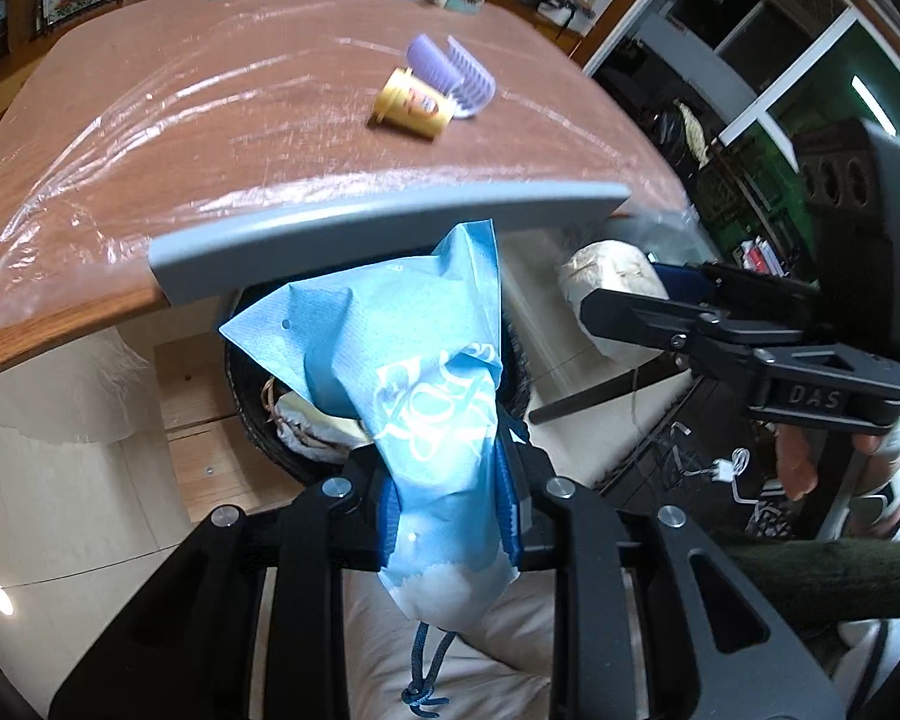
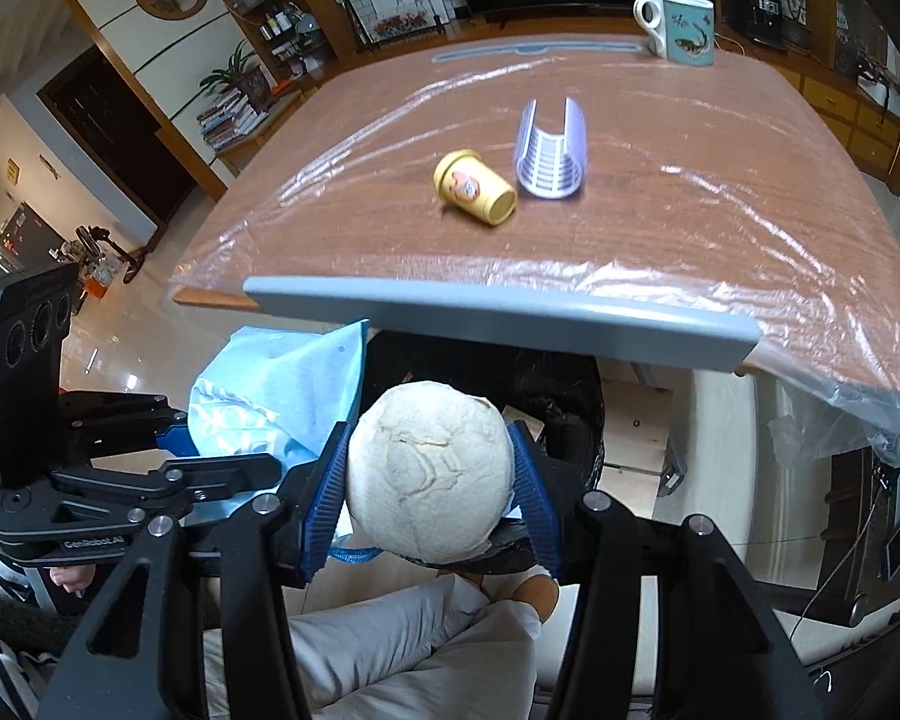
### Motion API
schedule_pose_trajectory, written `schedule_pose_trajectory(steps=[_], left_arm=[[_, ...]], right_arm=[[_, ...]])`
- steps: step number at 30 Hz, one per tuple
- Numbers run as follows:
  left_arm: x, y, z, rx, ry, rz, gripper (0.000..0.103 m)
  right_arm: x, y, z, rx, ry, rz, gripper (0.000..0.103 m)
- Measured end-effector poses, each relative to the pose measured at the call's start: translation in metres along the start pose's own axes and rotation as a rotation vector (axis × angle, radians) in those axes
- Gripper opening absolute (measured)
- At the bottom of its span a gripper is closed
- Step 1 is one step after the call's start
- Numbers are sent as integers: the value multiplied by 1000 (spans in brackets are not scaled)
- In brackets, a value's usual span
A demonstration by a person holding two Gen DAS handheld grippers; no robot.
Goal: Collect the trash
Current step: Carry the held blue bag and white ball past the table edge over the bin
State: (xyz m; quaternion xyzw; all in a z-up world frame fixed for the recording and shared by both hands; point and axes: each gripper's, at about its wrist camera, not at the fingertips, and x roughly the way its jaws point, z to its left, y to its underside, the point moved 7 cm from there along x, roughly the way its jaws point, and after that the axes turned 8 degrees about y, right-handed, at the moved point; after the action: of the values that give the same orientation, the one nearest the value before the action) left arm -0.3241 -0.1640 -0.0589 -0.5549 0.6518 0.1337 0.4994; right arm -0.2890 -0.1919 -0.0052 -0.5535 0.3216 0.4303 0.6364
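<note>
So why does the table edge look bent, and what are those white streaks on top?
Left wrist view: the fisheye lens bows the table's grey edge; the streaks are glare on the plastic sheet. Right wrist view: same glare, and the yellow cup looks slightly blurred.

Between your left jaws sits the wrapper (image 1: pixel 432 408), between your right jaws the round bun (image 2: pixel 431 471). The bin (image 1: pixel 258 414) lies just beyond and below both, under the desk (image 2: pixel 390 228) edge. Farther ahead on the desk, the cup (image 2: pixel 474 185) lies beside the ribbed holder (image 2: pixel 551 165), the mug (image 2: pixel 681 27) behind.
</note>
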Motion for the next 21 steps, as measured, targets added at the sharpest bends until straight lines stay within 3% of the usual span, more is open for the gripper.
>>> schedule_pose_trajectory(steps=[21], left_arm=[[63, 8, 36, 5, -99, 145, 28]], right_arm=[[68, 10, -8, 5, 44, 107, 51]])
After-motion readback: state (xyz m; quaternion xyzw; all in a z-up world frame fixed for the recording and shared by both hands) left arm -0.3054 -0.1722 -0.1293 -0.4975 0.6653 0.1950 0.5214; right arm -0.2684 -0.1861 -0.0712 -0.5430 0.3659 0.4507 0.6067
